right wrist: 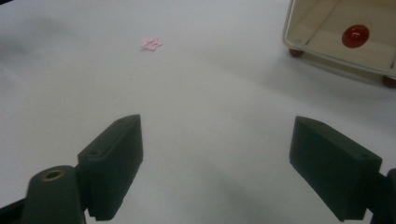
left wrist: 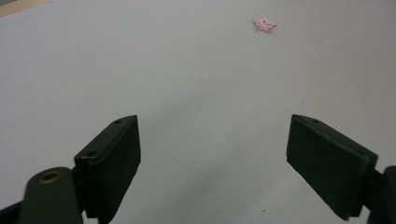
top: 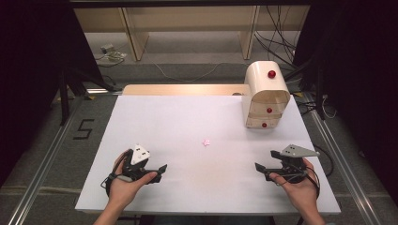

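A small pink star-shaped piece [top: 205, 142] is seen lying flat on the white worktop [top: 187, 117], and it is taken here as the landmark. The left gripper [top: 162, 168] is held in the person's left hand [top: 123, 185] well apart from the piece, on the near left of it, with its jaws pointed toward the middle of the worktop. In the left gripper view the jaws are shown spread wide with nothing between them, and the pink piece [left wrist: 265, 24] is seen far ahead, toward the upper right. The right gripper [top: 265, 161] is held in the right hand [top: 300, 187] well apart from the piece, on the near right of it. In the right gripper view the jaws are likewise shown wide apart and empty above bare worktop, and the piece [right wrist: 152, 44] is seen ahead at the upper left. A cream-coloured drawer cabinet [top: 265, 96] with red knobs [top: 271, 74] is stood beyond the piece and to its right, near the far right edge of the worktop; its lower front and one red knob [right wrist: 355, 36] are caught in the right gripper view. The piece is touched by neither gripper.
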Action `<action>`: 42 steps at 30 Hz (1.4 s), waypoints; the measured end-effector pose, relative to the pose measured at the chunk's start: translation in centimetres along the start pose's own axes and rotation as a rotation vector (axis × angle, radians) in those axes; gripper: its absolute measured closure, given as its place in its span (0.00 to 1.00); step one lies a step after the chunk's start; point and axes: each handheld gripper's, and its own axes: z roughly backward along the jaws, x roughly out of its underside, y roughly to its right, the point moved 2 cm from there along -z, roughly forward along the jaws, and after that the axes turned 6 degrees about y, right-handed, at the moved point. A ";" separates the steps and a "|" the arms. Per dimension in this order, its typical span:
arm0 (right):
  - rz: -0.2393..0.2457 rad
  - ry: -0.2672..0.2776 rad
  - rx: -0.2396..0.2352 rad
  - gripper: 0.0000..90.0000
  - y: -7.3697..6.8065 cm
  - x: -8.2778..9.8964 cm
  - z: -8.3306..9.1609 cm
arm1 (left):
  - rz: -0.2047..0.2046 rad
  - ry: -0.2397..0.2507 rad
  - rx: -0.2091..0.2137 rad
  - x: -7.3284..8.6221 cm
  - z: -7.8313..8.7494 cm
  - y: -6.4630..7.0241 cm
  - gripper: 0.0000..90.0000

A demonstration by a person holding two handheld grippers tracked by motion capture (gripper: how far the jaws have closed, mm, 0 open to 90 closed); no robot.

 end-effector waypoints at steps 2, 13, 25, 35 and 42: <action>0.006 0.023 0.016 0.20 0.0 -0.2 0.0 | -0.003 -0.003 -0.001 0.0 0.0 -0.1 0.20; 0.008 0.111 0.109 0.24 0.8 -2.0 -0.1 | -0.001 0.005 -0.001 0.0 0.0 0.0 0.20; 0.018 0.177 0.222 0.36 1.9 -4.1 -0.9 | 0.010 0.003 -0.001 0.1 -0.1 0.0 0.20; -0.005 0.200 0.290 0.43 3.1 -5.8 -2.2 | 0.010 0.002 0.000 0.1 0.0 -0.1 0.20; -0.011 0.210 0.318 0.46 3.8 -6.5 -3.1 | 0.007 0.003 0.001 0.1 0.0 -0.2 0.20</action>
